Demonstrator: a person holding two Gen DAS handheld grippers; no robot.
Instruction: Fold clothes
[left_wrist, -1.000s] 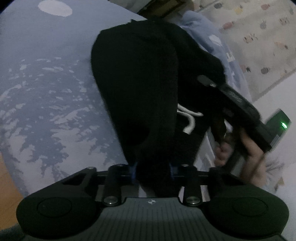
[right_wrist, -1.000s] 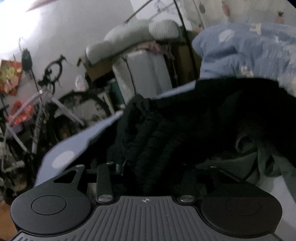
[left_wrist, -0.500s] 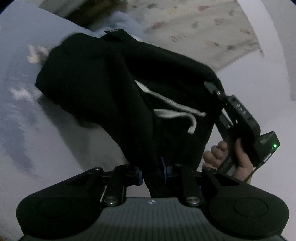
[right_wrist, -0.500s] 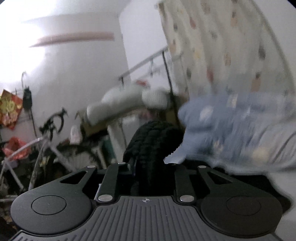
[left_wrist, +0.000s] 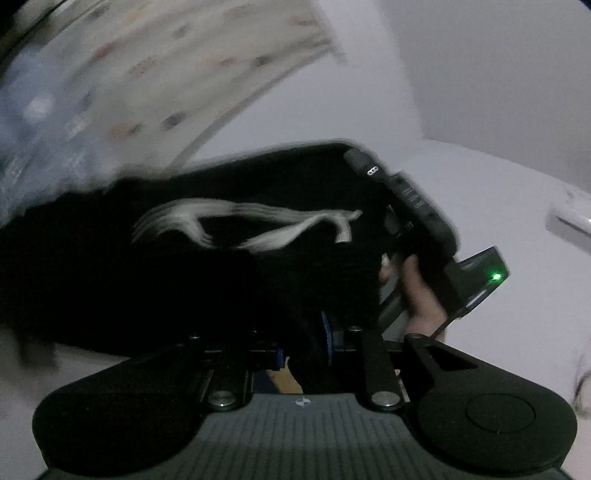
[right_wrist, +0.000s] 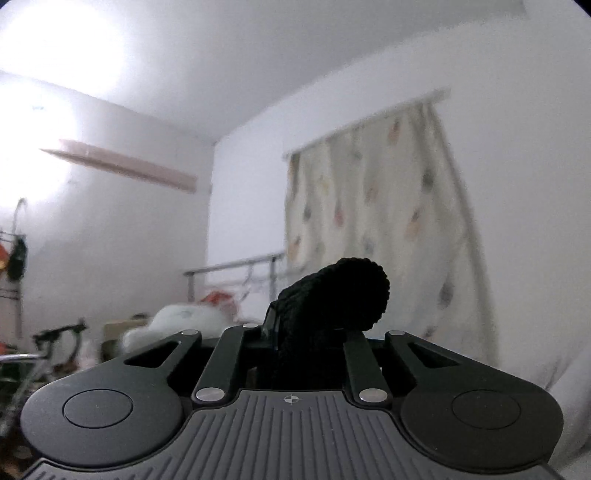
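Both grippers now raised off the bed: left gripper (left_wrist: 303, 345) stays clamped on black hoodie (left_wrist: 184, 266), right gripper (right_wrist: 308, 332) closing on its ribbed hem (right_wrist: 332, 299). Hoodie hangs airborne, ready to spread.

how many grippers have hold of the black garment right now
2. The left gripper pinches the black garment at the bottom of its own view; the right gripper, still closing, has a bunched fold between its fingers.
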